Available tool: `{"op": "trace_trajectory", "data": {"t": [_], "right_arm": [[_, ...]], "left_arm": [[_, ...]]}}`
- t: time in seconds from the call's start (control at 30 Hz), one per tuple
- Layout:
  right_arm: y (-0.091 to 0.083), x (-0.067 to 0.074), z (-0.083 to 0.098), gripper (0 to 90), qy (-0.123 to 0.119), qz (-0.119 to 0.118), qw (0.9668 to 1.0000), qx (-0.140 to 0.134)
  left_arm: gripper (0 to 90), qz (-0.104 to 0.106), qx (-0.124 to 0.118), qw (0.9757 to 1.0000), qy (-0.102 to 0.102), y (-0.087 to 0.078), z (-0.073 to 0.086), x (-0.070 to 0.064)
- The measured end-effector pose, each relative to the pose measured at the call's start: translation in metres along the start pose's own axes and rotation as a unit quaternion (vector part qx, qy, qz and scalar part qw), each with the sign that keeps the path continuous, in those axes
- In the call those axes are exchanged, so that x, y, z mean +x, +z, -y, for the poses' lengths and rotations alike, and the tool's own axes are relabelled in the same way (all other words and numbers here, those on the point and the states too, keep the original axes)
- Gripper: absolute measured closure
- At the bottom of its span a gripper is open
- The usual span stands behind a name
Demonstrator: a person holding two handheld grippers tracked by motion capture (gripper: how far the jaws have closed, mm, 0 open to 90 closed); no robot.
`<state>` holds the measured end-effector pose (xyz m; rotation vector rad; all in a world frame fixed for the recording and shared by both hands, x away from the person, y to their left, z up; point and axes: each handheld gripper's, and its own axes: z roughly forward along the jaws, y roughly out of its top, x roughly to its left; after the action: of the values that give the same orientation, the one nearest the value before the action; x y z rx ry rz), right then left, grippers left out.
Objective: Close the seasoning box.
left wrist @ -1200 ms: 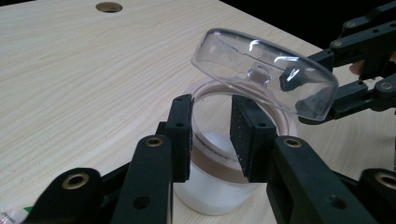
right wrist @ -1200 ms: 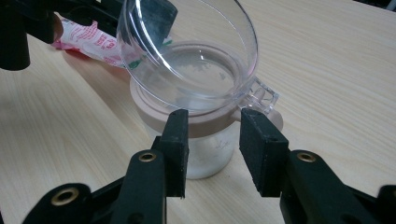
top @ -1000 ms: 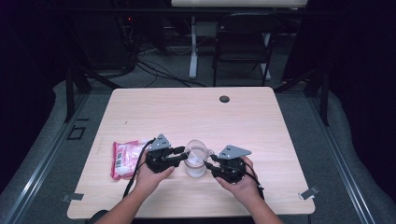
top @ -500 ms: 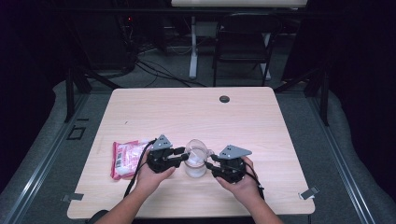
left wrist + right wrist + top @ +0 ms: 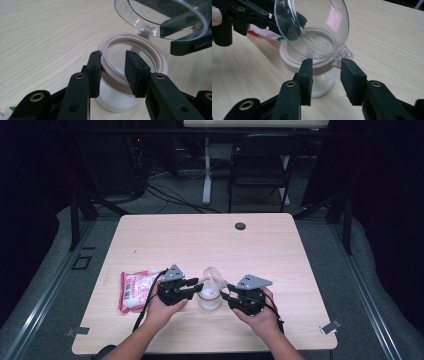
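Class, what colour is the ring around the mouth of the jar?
The ring is a pale pinkish beige; the left gripper view shows it best.

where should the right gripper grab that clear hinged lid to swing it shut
Best guess: take the clear lid by its free upper rim, opposite the hinge tab, coming from above. It stands tilted open over the jar's pinkish collar, so the thin rim edge fits between jaws, while the domed face would likely slip.

Pink-rimmed clear jar (image 5: 209, 297), pink-and-white packet (image 5: 134, 290), black tongs (image 5: 199, 288)
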<state>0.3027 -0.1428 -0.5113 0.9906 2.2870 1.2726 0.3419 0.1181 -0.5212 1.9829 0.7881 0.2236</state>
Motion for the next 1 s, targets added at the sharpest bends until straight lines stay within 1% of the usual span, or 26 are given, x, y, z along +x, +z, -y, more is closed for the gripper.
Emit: {"op": "trace_trajectory", "data": {"t": [0.07, 0.17, 0.63, 0.77, 1.0], "right_arm": [[-0.0010, -0.0010, -0.0002, 62.4, 0.000, 0.001, 1.0000, 0.000], [-0.0020, -0.0026, -0.0001, 62.4, 0.007, 0.002, 1.0000, -0.006], [-0.0046, -0.0049, -0.0003, 62.4, 0.009, 0.001, 0.9999, -0.007], [-0.0053, -0.0054, -0.0004, 62.5, 0.009, 0.001, 0.9999, -0.008], [-0.0064, -0.0059, -0.0005, 62.4, 0.011, -0.001, 0.9999, -0.008]], "left_arm": [[66.4, 0.000, 0.000, 1.0000, 0.000, 0.0000, 0.0000, -0.0001], [66.5, -0.001, 0.000, 1.0000, 0.001, -0.0001, 0.0000, -0.0002], [66.5, 0.000, 0.000, 1.0000, 0.000, 0.0000, 0.0000, -0.0006], [67.0, -0.002, 0.002, 1.0000, 0.004, -0.0008, -0.0003, 0.0000], [67.3, -0.003, 0.002, 1.0000, 0.005, -0.0010, -0.0004, -0.0002]]}}
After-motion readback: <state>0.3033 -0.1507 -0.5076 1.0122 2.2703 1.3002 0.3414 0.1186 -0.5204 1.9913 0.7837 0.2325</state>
